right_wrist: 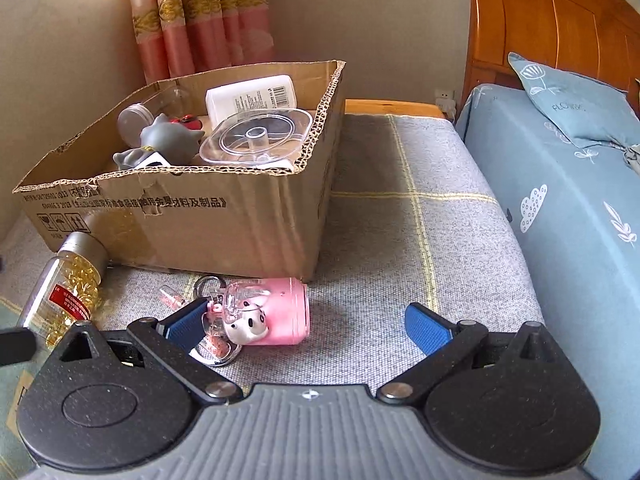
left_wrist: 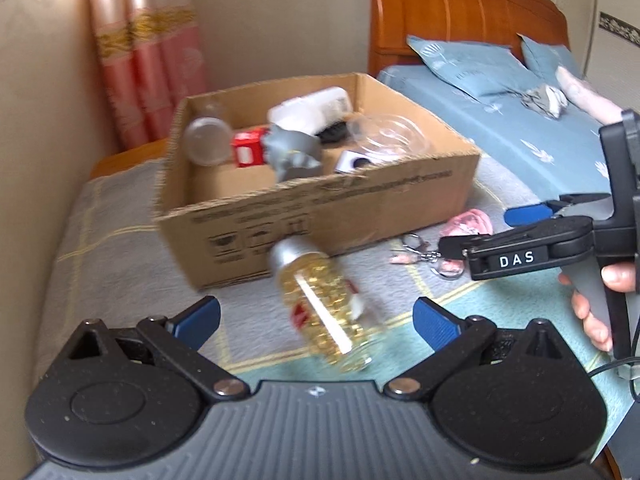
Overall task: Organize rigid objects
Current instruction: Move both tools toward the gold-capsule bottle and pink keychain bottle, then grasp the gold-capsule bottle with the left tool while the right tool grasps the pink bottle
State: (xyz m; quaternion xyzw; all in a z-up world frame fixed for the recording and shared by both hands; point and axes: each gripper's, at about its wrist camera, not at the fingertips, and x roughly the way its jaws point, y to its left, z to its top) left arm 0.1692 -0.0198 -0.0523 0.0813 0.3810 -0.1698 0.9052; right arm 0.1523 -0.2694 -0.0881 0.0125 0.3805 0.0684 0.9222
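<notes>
Left hand-held gripper [left_wrist: 316, 320] has its blue pads wide apart, gripping nothing; the capsule bottle [left_wrist: 324, 308] lies on its side on the grey checked blanket [right_wrist: 420, 248] between and just ahead of them, silver cap toward the cardboard box [right_wrist: 192, 216]. The bottle's red label has white print too small to read, and the left view is motion-blurred. Right hand-held gripper [right_wrist: 304, 322] is also spread apart and empty; its left pad overlaps the pink pig keychain toy [right_wrist: 272, 312] in the picture, contact cannot be told. The toy lies on the blanket just in front of the box's near corner, with metal rings and a small clear charm beside it. In the left view the right tool's side carries a white "DAS" label [left_wrist: 516, 260], and part of a hand wraps its handle at the frame edge. The box front shows black Chinese print, partly readable "2013", plus 3 handling icons. Inside the box: white bottle [right_wrist: 252, 98] with barcode and tiny illegible text, clear plastic spool [right_wrist: 256, 136], grey toy figure [right_wrist: 168, 140], clear round jar [right_wrist: 134, 120], and a red item mostly hidden. A blue pillow [right_wrist: 572, 108] reads "FLOWER", partly hard to make out.
</notes>
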